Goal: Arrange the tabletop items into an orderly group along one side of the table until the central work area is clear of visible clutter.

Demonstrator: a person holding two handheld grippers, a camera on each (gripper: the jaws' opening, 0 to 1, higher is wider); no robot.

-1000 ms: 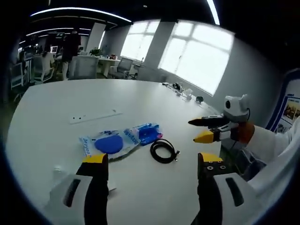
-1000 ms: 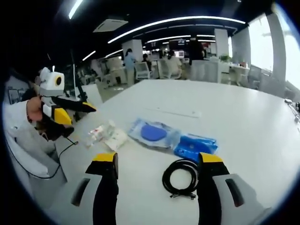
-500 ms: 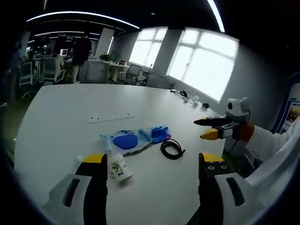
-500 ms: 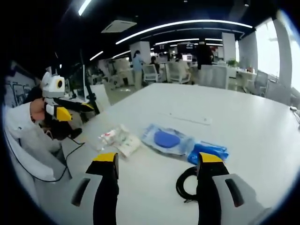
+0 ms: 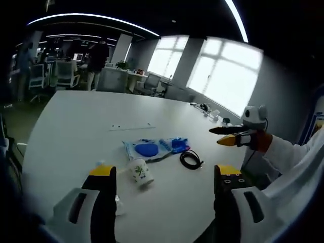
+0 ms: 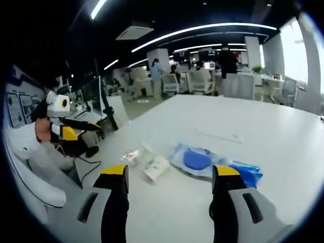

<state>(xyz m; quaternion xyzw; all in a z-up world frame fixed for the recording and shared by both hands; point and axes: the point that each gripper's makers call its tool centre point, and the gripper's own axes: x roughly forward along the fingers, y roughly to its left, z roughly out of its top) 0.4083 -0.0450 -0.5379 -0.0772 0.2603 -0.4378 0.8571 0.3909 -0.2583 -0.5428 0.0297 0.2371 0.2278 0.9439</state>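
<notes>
Table: big white oval bench, items bunched near the person's edge, centre and far end mostly bare apart from a thin white strip lying further in.

Change over the last second: both cameras have pulled back and up from the surface, so the items look smaller and more of the near edge shows. Items themselves haven't shifted. Judgement: hands backing off, nothing grabbed yet, sorting not started.

Largest to smallest:
- clear bag with blue disc, flat, touching the blue pack on its window side
- paper cup, on its side, green print, just nearer the edge than the bag
- black cable coil, just beside the blue pack
- small wrapped packet by the cup, red marking

Left gripper: jaws spread, empty, hovering above the near edge. Right gripper: jaws apart, empty too.

Writing: bag has blue print, too small to read. No legible brand.
</notes>
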